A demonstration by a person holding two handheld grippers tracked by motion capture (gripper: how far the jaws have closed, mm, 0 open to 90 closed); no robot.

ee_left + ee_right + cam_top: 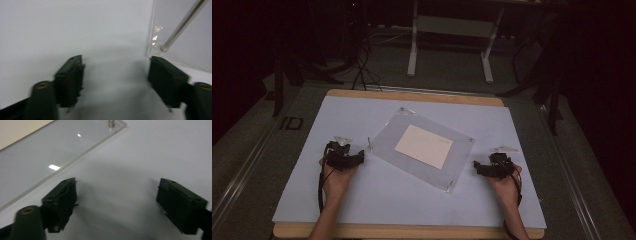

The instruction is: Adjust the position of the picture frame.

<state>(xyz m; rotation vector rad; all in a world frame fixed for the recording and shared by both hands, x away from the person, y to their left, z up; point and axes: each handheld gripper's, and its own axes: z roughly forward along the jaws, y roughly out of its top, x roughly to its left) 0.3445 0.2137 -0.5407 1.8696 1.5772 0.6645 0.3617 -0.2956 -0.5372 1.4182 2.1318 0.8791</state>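
A clear acrylic frame point(412, 155) lies askew in the middle of the table with a beige sheet point(423, 146) inside it. A thin metal pin point(369, 144) stands at its left corner. My left gripper point(357, 156) rests on the mat just left of that corner, open, nothing between its jaws. In the left gripper view the gripper point(116, 67) faces the frame's corner point(175, 45) and the pin point(182, 25). My right gripper point(478, 168) sits right of the frame, open and empty. In the right gripper view the gripper point(116, 192) is beside the frame's edge point(62, 152), with a metal stud point(111, 123) at a corner.
A pale blue mat point(377, 200) covers the wooden table point(412, 231). Small studs mark the frame's other corners point(471, 140). Beyond the table, a dark floor holds a white desk frame point(452, 30) and cables point(362, 65).
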